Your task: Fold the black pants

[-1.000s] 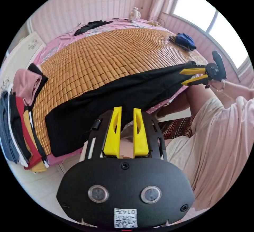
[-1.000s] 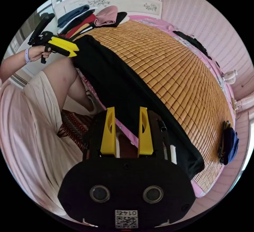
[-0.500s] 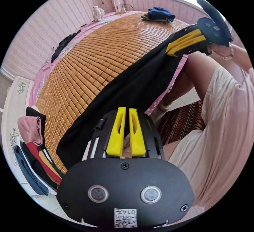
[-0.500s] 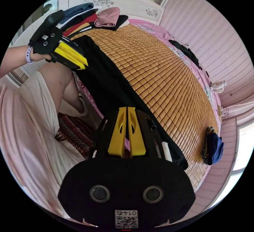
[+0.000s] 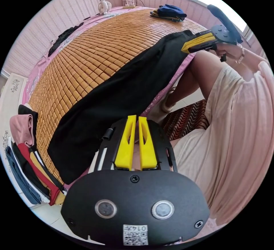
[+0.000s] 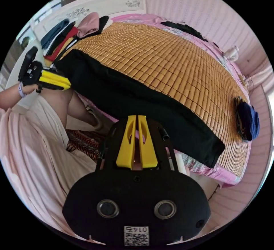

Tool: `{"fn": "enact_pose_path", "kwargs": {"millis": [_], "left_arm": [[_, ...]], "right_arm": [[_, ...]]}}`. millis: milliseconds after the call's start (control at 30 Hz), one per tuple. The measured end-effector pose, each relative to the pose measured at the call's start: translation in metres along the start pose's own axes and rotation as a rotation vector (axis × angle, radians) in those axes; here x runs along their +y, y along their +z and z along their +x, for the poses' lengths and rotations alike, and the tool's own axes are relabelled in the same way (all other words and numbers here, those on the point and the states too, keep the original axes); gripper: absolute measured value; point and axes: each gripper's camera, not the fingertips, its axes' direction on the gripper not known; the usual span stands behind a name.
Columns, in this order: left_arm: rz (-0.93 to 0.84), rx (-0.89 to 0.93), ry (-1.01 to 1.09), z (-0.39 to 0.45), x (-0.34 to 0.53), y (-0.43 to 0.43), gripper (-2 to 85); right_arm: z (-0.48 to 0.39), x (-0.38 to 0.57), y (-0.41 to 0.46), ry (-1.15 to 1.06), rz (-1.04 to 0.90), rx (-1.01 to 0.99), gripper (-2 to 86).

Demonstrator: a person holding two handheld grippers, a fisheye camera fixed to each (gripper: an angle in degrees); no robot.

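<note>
Black pants flat on bamboo mat (grippers closed, empty).

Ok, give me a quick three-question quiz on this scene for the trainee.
1. True or false: the pants lie bunched in a heap in the middle of the mat.
2. What lies just past the pants' end nearest the left gripper? A) a stack of folded clothes B) a pillow C) a laundry basket
3. Fill in: the jaws of the left gripper and the right gripper are both ___.

Key: 1 false, they lie stretched out along the mat's near edge. 2 A. 3 shut.
</note>
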Motion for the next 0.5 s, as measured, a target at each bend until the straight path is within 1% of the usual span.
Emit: {"fn": "enact_pose_path", "kwargs": {"millis": [67,100,167,200,267,367,433,500], "left_arm": [[0.053,0.002,-0.019,-0.004,0.006,-0.009,0.4],[0.081,0.003,-0.032,-0.007,0.009,-0.015,0.7],[0.094,0.004,-0.065,-0.013,0.012,-0.019,1.2],[0.096,0.006,-0.087,-0.018,0.013,-0.018,1.6],[0.1,0.02,-0.114,-0.024,0.012,-0.014,2.4],[0.095,0.062,-0.147,-0.034,0.002,0.0,4.2],[0.094,0.076,-0.146,-0.038,-0.008,0.008,5.0],[0.083,0.089,-0.154,-0.047,-0.026,0.021,5.2]], "right_arm": [[0.07,0.034,-0.009,0.246,0.043,0.071,5.6],[0.088,0.044,-0.01,0.313,0.049,0.094,6.4],[0.158,0.089,-0.011,0.593,0.074,0.19,10.2],[0.174,0.101,-0.01,0.658,0.08,0.205,11.1],[0.233,0.145,0.0,0.893,0.092,0.18,14.2],[0.284,0.185,0.02,1.08,0.096,0.057,14.3],[0.3,0.199,0.026,1.112,0.092,0.024,12.9],[0.308,0.205,0.024,1.078,0.075,0.01,10.6]]}}
